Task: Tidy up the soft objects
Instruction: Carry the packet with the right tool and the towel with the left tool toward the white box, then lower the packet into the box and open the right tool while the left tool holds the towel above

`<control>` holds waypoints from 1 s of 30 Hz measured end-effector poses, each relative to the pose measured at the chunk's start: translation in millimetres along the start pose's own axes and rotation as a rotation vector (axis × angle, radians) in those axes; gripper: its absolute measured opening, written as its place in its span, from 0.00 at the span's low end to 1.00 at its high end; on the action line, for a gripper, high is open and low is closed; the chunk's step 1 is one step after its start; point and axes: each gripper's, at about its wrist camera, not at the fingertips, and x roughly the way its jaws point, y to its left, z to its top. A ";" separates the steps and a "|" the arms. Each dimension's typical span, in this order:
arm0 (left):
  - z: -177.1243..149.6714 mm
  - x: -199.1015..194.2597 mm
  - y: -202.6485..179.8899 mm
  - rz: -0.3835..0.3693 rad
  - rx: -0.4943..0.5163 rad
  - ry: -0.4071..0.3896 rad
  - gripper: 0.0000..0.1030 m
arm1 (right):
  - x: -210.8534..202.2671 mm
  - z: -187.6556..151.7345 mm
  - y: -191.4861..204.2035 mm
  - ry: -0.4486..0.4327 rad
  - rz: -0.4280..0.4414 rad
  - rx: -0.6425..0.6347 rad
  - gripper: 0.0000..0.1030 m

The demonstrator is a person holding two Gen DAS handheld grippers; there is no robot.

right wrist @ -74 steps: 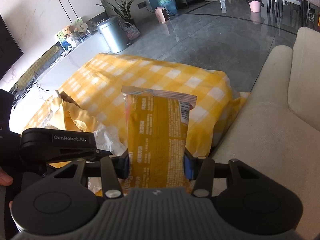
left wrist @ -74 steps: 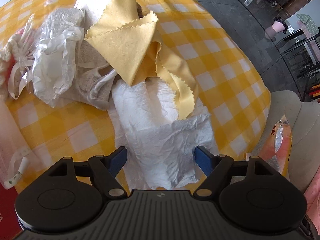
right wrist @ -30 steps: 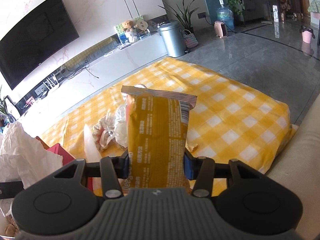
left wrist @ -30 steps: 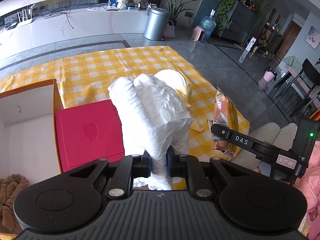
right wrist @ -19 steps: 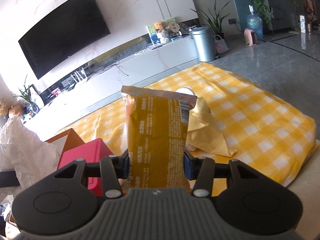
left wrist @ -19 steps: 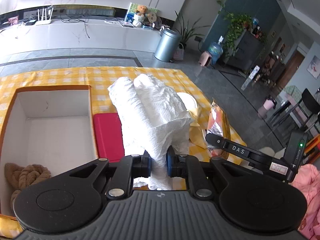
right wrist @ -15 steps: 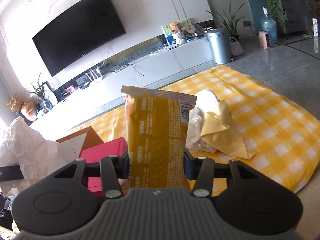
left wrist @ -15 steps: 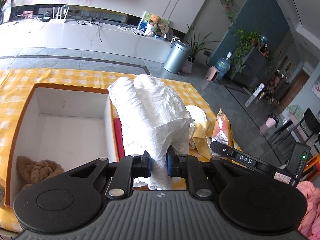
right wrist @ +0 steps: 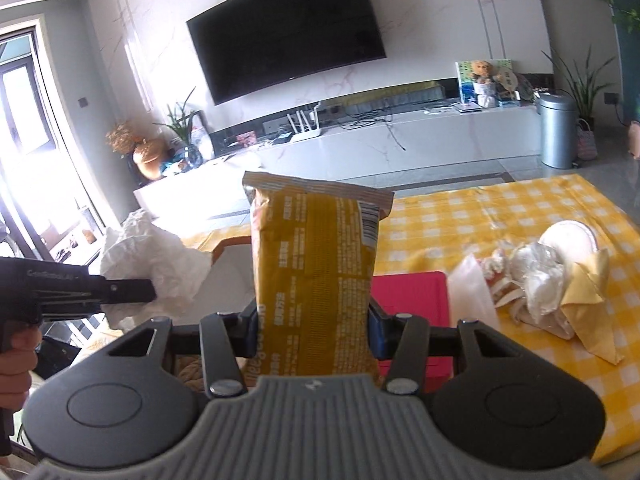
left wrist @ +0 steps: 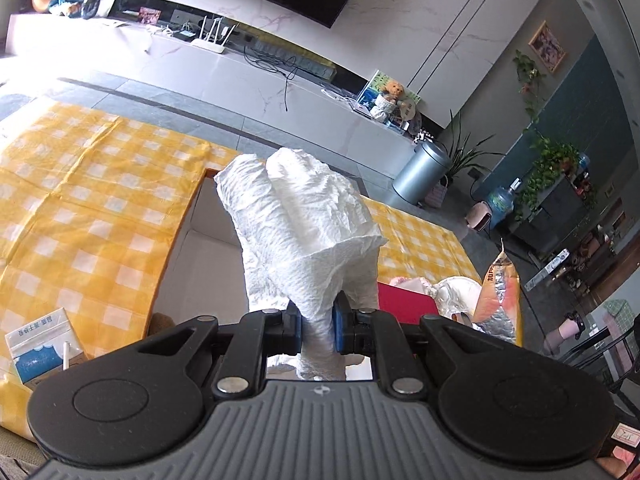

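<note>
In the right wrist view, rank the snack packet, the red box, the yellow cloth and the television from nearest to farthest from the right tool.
1. Snack packet: clamped in the right tool, centre.
2. Red box: just behind the tool, slightly right.
3. Yellow cloth: farther right, on the checked tablecloth.
4. Television: on the far wall, top centre.

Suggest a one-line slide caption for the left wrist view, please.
Left gripper shut on crumpled white paper towel, held above the open box on the yellow checked cloth.
</note>
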 end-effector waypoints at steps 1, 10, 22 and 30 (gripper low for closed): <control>-0.6 -1.4 7.2 -0.005 -0.015 -0.001 0.16 | 3.4 -0.4 8.5 0.009 0.011 -0.018 0.48; -3.9 1.1 58.5 -0.034 -0.105 0.022 0.16 | 64.1 -10.5 61.6 0.162 0.032 -0.097 0.48; -5.2 -3.0 89.5 -0.092 -0.198 0.030 0.16 | 129.9 -51.3 98.0 0.357 -0.237 -0.313 0.48; -6.3 -6.8 87.6 -0.103 -0.183 0.017 0.16 | 141.1 -63.1 99.6 0.401 -0.303 -0.354 0.49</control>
